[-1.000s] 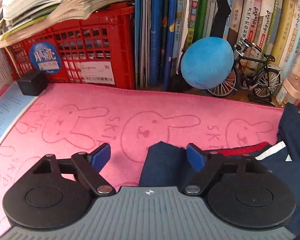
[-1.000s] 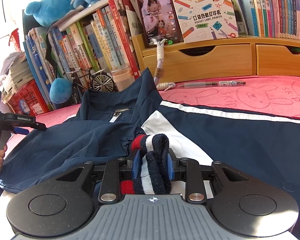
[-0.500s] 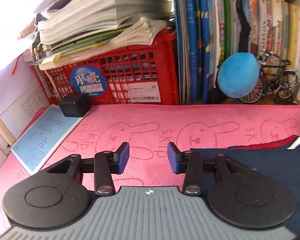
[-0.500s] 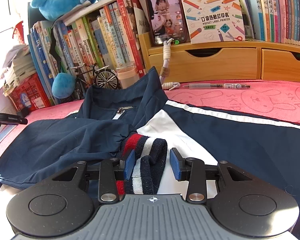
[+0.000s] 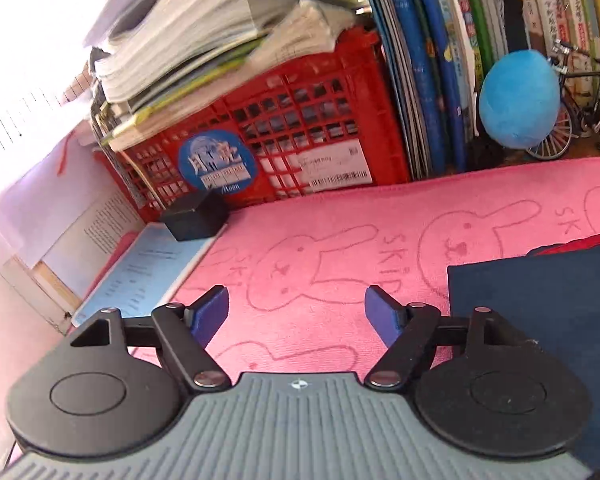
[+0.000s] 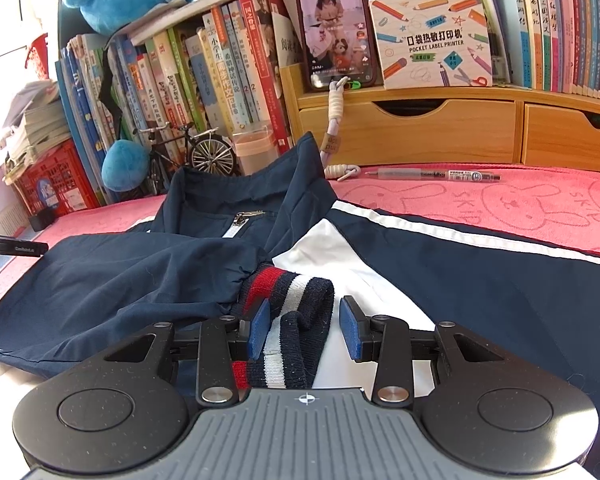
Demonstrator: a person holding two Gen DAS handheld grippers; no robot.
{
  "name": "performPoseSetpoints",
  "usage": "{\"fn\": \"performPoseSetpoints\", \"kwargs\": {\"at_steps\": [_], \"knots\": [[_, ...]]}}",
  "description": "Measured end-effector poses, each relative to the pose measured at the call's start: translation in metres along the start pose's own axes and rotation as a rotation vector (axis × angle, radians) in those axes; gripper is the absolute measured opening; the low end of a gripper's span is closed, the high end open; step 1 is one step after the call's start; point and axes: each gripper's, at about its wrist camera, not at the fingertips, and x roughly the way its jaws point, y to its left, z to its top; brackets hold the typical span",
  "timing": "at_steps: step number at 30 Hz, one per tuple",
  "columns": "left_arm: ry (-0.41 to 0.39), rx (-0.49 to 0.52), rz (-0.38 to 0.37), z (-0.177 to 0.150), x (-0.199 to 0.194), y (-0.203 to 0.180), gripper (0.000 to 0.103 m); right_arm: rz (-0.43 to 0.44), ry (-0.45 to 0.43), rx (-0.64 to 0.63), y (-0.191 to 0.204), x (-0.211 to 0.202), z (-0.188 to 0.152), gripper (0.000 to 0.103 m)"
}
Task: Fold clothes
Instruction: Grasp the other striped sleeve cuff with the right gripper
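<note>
A navy jacket [image 6: 460, 280] with white panels lies spread on the pink rabbit towel [image 6: 520, 204]. One sleeve [image 6: 120, 276] is folded across the body. Its striped red, white and navy cuff [image 6: 296, 300] lies between the pads of my right gripper [image 6: 305, 330]; the right pad stands clear of the knit, so the jaws are open. In the left wrist view my left gripper [image 5: 296, 316] hovers over bare pink towel [image 5: 340, 232], its jaws opening with nothing between them. The jacket's navy edge [image 5: 540, 300] lies just right of it.
A red crate [image 5: 300, 136] stacked with papers, a black box [image 5: 196, 216] and a blue sheet [image 5: 148, 272] sit at the left. Books, a blue plush ball [image 5: 516, 100], a model bicycle [image 6: 204, 152], wooden drawers [image 6: 420, 132], a phone [image 6: 332, 24] and a pen [image 6: 432, 175] line the back.
My right gripper's pads have let go of the striped cuff, which now lies loose between them. My left gripper swung left off the jacket, narrowed, then widened again.
</note>
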Motion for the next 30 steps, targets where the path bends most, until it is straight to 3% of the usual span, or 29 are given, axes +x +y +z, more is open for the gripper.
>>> {"fn": "performPoseSetpoints", "kwargs": {"at_steps": [4, 7, 11, 14, 15, 16, 17, 19, 22, 24, 25, 26, 27, 28, 29, 30], "knots": [[-0.141, 0.016, -0.163, -0.017, -0.066, 0.021, 0.084, -0.018, -0.007, 0.051, -0.006, 0.000, 0.003, 0.027], [-0.219, 0.044, -0.364, -0.044, -0.123, 0.031, 0.089, 0.018, -0.013, 0.185, -0.020, -0.004, 0.020, 0.013], [-0.193, 0.079, -0.740, -0.091, -0.177, 0.007, 0.097, 0.066, -0.064, 0.183, -0.018, -0.018, 0.059, 0.010], [-0.187, 0.219, -0.833, -0.109, -0.205, -0.032, 0.098, 0.084, -0.042, 0.119, -0.007, -0.024, 0.080, 0.011], [-0.187, 0.245, -0.821, -0.111, -0.205, -0.042, 0.098, 0.093, -0.015, 0.101, -0.005, -0.024, 0.081, 0.014], [-0.187, 0.270, -0.809, -0.112, -0.205, -0.051, 0.098, 0.084, 0.012, 0.083, -0.003, -0.024, 0.078, 0.033], [-0.183, 0.286, -0.802, -0.113, -0.205, -0.060, 0.098, 0.073, 0.036, 0.066, -0.002, -0.023, 0.073, 0.070], [-0.134, 0.239, -0.819, -0.111, -0.196, -0.067, 0.098, 0.038, 0.066, 0.046, -0.002, -0.019, 0.056, 0.101], [-0.069, 0.161, -0.834, -0.111, -0.185, -0.071, 0.098, 0.050, 0.135, 0.097, -0.004, 0.000, 0.036, 0.100], [-0.049, 0.140, -0.847, -0.112, -0.184, -0.074, 0.098, 0.015, 0.137, 0.057, 0.008, 0.016, 0.027, 0.100], [-0.049, 0.145, -0.854, -0.112, -0.186, -0.076, 0.098, -0.004, 0.125, 0.019, 0.015, 0.020, 0.025, 0.072], [-0.062, 0.167, -0.853, -0.113, -0.191, -0.080, 0.098, -0.003, 0.124, -0.009, 0.023, 0.022, 0.026, 0.050], [-0.075, 0.190, -0.854, -0.113, -0.196, -0.084, 0.098, 0.007, 0.125, 0.005, 0.028, 0.021, 0.028, 0.048], [-0.088, 0.218, -0.860, -0.113, -0.201, -0.089, 0.098, 0.024, 0.122, 0.021, 0.033, 0.019, 0.032, 0.024], [-0.101, 0.245, -0.866, -0.113, -0.207, -0.095, 0.098, 0.063, 0.104, 0.045, 0.037, 0.014, 0.040, 0.009], [-0.113, 0.272, -0.872, -0.112, -0.212, -0.100, 0.099, 0.097, 0.086, 0.065, 0.040, 0.008, 0.049, 0.009]]}}
